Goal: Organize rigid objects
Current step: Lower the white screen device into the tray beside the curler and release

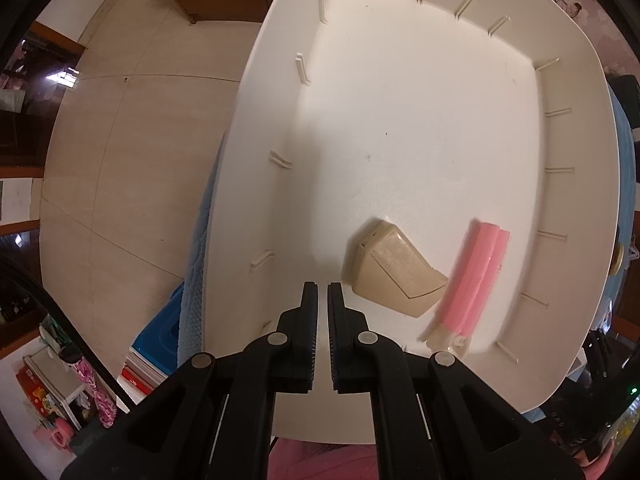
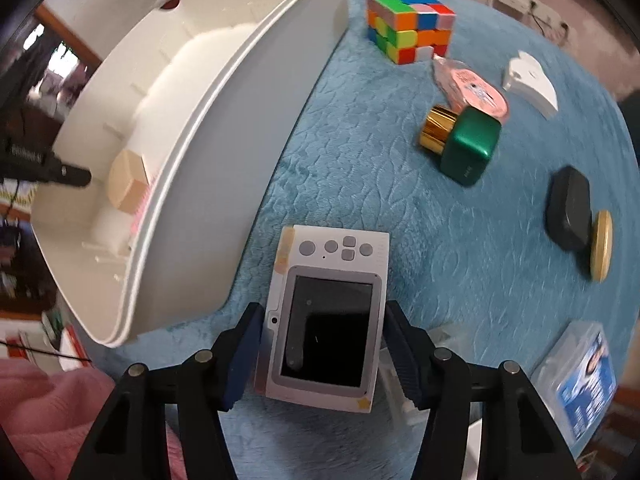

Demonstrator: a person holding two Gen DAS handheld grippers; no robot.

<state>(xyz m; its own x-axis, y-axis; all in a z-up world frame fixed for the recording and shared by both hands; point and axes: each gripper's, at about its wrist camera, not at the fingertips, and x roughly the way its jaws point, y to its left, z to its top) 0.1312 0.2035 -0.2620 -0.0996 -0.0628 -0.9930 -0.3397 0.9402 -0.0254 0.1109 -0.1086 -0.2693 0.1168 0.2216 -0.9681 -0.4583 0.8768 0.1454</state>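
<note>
White handheld game console [image 2: 326, 312] lies flat on the blue plush cloth [image 2: 360, 168], between the right gripper's [image 2: 322, 354] jaws, just beside the big cream plastic bin [image 2: 192, 184].

The right gripper's jaws stand on either side of the console, close to its edges; firm contact I cannot tell. The left gripper [image 1: 323, 294] hangs over the bin's floor with its jaws nearly closed and empty. Inside the bin, near that gripper, lie a beige wedge-shaped box [image 1: 396, 268] and a pink ridged bar [image 1: 476, 276], side by side. Beyond the console, away from the bin, are a multicoloured puzzle cube [image 2: 410, 24], a green block with a gold cap [image 2: 464, 146], a pink tape roll [image 2: 472, 88], a white wedge [image 2: 532, 78], a dark oval case [image 2: 570, 208] and a clear blue-labelled box [image 2: 580, 384].
</note>
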